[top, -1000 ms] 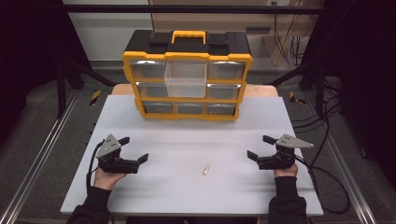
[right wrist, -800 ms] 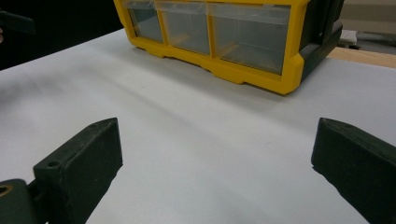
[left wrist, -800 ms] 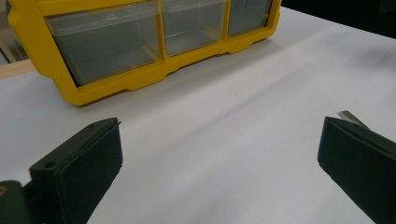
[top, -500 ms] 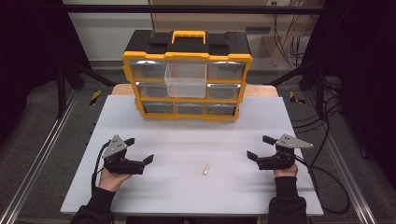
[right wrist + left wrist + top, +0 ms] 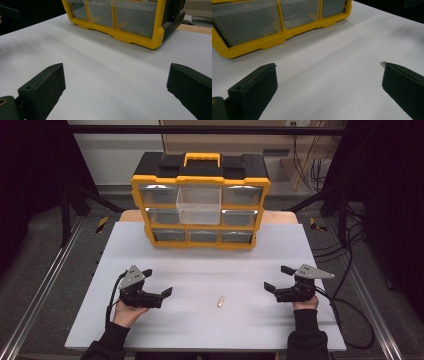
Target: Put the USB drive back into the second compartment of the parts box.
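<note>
From the high view we note a white table (image 5: 200,270) carrying a yellow and black drawer organizer (image 5: 200,202) at its far edge, middle; one clear drawer (image 5: 199,205) in the top row stands pulled out toward us. A small brass-coloured piece (image 5: 220,302) lies flat on the table near the front edge, about midway between the two grippers and touching neither. The left gripper (image 5: 160,285) sits near the front left corner, jaws spread and pointing toward the piece, held in a hand (image 5: 127,312). The right gripper (image 5: 277,279) sits near the front right corner, jaws spread as well, aimed toward the table's middle. In the left gripper view we log the left gripper (image 5: 329,82) with both black jaws wide apart over bare table; a small metallic tip (image 5: 383,64) peeks out just past the right-hand jaw, and the organizer (image 5: 274,40) stands beyond. In the right gripper view the right gripper (image 5: 115,82) shows jaws wide apart with bare white table between them, the organizer (image 5: 130,35) ahead.
</note>
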The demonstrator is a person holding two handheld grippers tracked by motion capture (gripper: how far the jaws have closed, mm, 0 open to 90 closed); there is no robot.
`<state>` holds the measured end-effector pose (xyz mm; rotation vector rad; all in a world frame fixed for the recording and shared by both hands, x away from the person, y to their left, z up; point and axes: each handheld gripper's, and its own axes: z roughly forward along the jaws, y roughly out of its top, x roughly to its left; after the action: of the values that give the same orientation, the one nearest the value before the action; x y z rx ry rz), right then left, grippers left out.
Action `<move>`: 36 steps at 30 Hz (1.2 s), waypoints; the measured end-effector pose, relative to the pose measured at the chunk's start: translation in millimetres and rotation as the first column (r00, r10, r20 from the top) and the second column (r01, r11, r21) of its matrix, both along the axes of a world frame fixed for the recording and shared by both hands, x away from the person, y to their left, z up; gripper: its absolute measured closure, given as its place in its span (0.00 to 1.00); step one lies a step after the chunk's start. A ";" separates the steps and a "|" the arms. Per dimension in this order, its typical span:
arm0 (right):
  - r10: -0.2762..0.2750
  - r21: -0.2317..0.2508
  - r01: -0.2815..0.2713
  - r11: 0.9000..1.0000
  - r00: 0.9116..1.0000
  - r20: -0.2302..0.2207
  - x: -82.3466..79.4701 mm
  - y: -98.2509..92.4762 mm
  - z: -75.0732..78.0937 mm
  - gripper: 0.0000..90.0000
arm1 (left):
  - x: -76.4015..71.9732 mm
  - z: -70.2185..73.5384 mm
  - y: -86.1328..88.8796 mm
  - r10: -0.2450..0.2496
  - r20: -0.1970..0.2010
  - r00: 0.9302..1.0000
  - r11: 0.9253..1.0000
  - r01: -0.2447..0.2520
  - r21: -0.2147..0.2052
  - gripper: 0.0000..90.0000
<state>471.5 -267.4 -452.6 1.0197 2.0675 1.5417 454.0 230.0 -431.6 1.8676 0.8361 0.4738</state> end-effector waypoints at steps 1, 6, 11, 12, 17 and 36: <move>-0.001 0.000 0.001 1.000 1.000 -0.002 -0.1 0.1 0.0 0.03 | 0.0 0.4 -3.0 -0.004 -0.002 1.000 1.000 0.004 0.002 0.00; -0.001 -0.002 0.001 1.000 1.000 -0.002 -0.1 0.1 0.0 0.03 | 0.3 0.9 -7.8 -0.010 -0.006 1.000 1.000 0.010 0.008 0.00; -0.002 -0.002 0.002 1.000 1.000 0.000 -0.1 -0.1 0.0 0.03 | 1.6 2.0 -15.5 -0.017 -0.011 1.000 1.000 0.017 0.013 0.00; -0.002 0.000 0.002 1.000 1.000 -0.001 -0.3 -0.1 0.1 0.03 | 1.8 2.2 -17.2 -0.020 -0.011 1.000 1.000 0.020 0.015 0.00; -0.002 -0.002 0.002 1.000 1.000 -0.004 -0.2 0.3 -0.2 0.03 | 3.2 2.0 -25.8 -0.034 -0.020 0.999 0.999 0.034 0.026 0.00; 0.001 -0.006 -0.001 1.000 1.000 -0.004 -0.2 0.4 -0.4 0.03 | 8.8 3.3 -60.6 -0.080 -0.033 0.996 0.996 0.081 0.049 0.00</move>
<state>471.3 -267.0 -453.0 1.0211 2.0743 1.5346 462.7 169.4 -428.4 1.9509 0.7726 0.4200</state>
